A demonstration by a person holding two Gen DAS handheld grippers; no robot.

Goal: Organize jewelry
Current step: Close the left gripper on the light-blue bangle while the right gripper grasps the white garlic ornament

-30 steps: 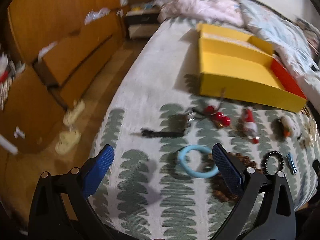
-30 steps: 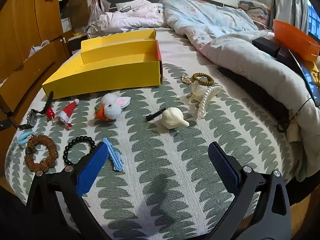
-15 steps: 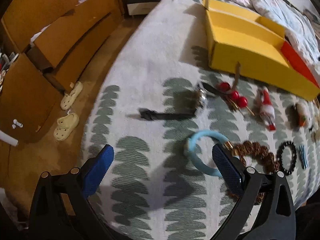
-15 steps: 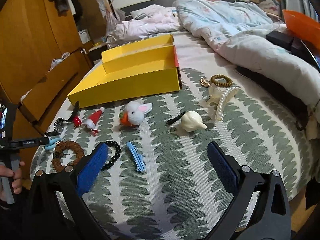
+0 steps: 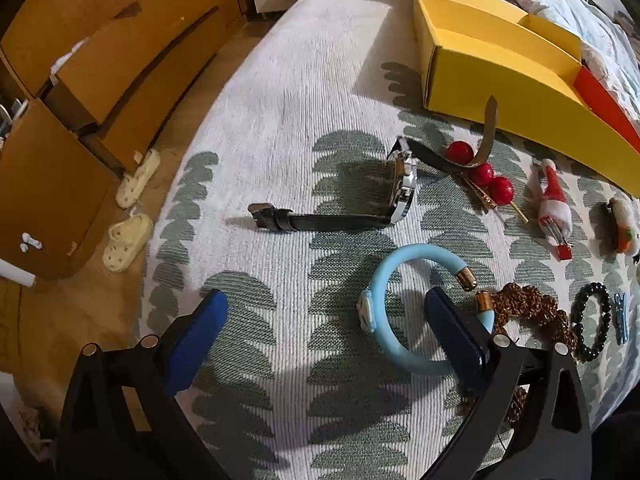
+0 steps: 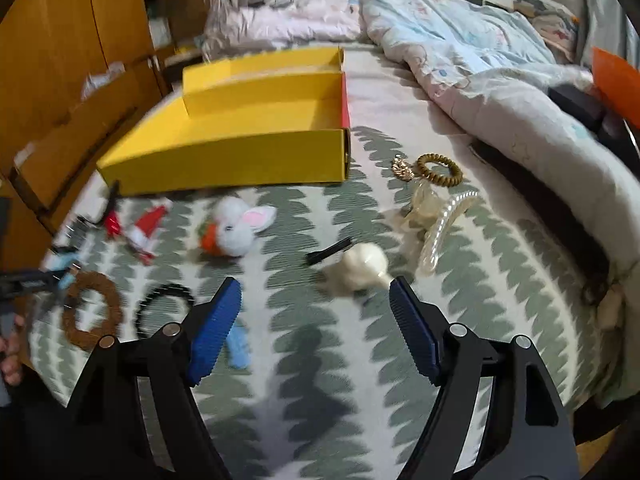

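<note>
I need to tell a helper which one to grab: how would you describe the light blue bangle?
Start at the yellow box on the bed. Before it lies a black-strapped watch; nearer still is the light blue bangle. Unlike the neighbouring beaded bracelets, it is smooth, open-ended, with gold caps.

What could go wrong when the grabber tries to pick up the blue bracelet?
The left gripper is open, with one finger over the blue bracelet. The brown bead bracelet sits right beside it, so closing might snag both. The bracelet is an open ring with gold end caps, so it might flex and slip from the pads.
</note>
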